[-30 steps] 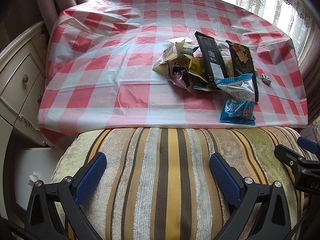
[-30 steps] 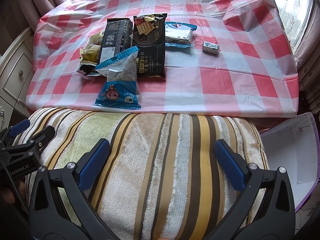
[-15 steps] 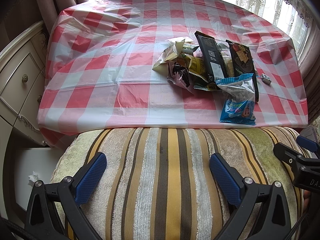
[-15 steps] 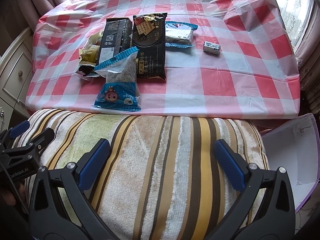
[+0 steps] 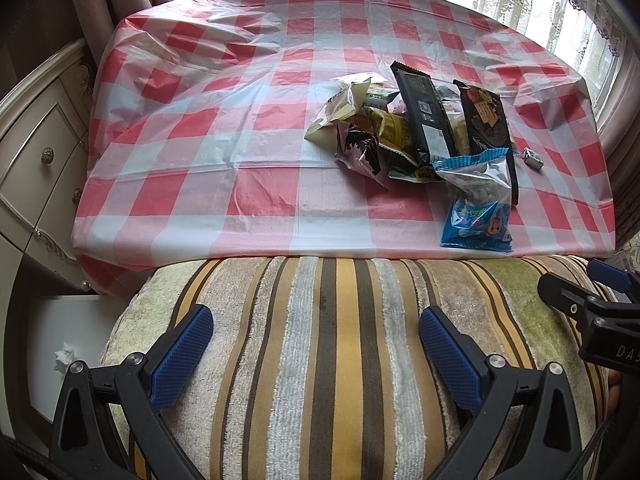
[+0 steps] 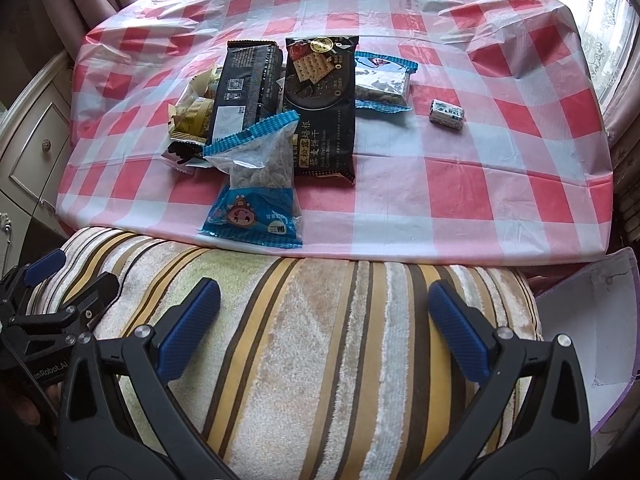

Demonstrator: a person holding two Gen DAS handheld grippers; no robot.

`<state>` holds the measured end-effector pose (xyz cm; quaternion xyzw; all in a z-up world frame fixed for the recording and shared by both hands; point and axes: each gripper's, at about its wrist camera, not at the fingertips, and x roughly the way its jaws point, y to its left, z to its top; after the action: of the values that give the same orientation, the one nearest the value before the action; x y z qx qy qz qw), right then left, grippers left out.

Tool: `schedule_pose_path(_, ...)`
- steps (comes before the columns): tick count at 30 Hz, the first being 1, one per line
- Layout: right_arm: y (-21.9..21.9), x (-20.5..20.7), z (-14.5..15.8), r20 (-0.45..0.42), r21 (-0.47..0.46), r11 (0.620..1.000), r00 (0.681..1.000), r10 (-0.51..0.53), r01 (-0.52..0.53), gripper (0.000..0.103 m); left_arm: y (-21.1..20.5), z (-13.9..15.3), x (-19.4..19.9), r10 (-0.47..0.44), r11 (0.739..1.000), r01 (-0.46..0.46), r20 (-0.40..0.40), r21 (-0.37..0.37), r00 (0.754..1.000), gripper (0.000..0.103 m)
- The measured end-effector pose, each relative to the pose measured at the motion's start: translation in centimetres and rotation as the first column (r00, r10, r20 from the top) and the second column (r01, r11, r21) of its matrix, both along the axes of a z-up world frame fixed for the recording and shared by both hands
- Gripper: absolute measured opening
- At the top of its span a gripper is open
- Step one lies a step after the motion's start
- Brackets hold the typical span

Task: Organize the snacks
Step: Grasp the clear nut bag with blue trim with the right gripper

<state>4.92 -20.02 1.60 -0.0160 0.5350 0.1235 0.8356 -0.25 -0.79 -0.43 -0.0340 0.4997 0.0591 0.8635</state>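
A heap of snack packets lies on the red-and-white checked tablecloth (image 5: 200,148). Nearest the front edge is a blue-and-clear bag (image 6: 256,196) (image 5: 478,200). Behind it lie a black cracker pack (image 6: 322,104) (image 5: 486,118), a long black pack (image 6: 244,84) (image 5: 424,112), yellow and white packets (image 5: 372,128) (image 6: 196,110), a blue-edged silver packet (image 6: 382,82) and a small wrapped candy (image 6: 447,114) (image 5: 533,158). My left gripper (image 5: 316,332) and right gripper (image 6: 325,312) both hover open over a striped cushion (image 5: 340,340) (image 6: 320,340), well short of the snacks, holding nothing.
A cream drawer cabinet (image 5: 32,152) stands left of the table. A white-lined purple box (image 6: 592,332) sits at the right, below the table edge. Curtains and a bright window (image 5: 560,12) are behind. Each gripper shows at the edge of the other's view.
The right wrist view has crept slightly forward and up over the cushion; the left view is almost unchanged. Both grippers stay open and the snacks have not moved.
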Motion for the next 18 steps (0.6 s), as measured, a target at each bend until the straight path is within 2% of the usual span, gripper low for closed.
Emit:
schedule_pose_path(6,3.5,2.8,0.2,0.017,0.016,0.995,0.995,0.095,-0.095,0.103,1.0,0.7,0.2,0.041,0.999,-0.040,0.037,-0.035,0.998,0.100)
schedule_pose_path(8,4.4,3.9,-0.3,0.003,0.010,0.995,0.995,0.103,-0.103,0.096,1.4,0.9,0.4,0.051,0.998,-0.049,0.048,-0.048,0.998,0.095)
schedule_pose_path(9,4.7,4.5,-0.7,-0.014,0.013,0.994,0.994,0.106,-0.106,0.088,1.6,1.1,0.5,0.057,0.997,-0.053,0.056,-0.058,0.997,0.092)
schedule_pose_path(10,5.0,5.0,-1.1,-0.030,0.016,0.994,0.993,0.112,-0.111,0.082,1.8,1.2,0.7,0.063,0.996,-0.059,0.063,-0.069,0.996,0.091)
schedule_pose_path(12,5.6,5.7,-1.9,-0.062,0.016,0.992,0.990,0.126,-0.125,0.077,2.2,1.5,1.1,0.071,0.995,-0.065,0.075,-0.080,0.995,0.091)
schedule_pose_path(13,5.9,6.0,-2.3,-0.074,0.014,0.992,0.989,0.130,-0.129,0.069,2.3,1.7,1.4,0.073,0.994,-0.066,0.082,-0.086,0.994,0.089)
schedule_pose_path(15,6.1,6.2,-2.6,-0.082,0.013,0.991,0.987,0.135,-0.135,0.064,2.4,1.9,2.0,0.070,0.994,-0.061,0.093,-0.093,0.993,0.086)
schedule_pose_path(16,6.1,6.2,-2.6,-0.081,0.018,0.991,0.987,0.136,-0.134,0.058,2.3,2.1,2.3,0.066,0.994,-0.056,0.100,-0.094,0.993,0.084)
schedule_pose_path(18,5.9,6.2,-2.5,-0.078,0.038,0.991,0.988,0.134,-0.132,0.054,2.2,2.3,3.1,0.048,0.994,-0.037,0.111,-0.106,0.993,0.082)
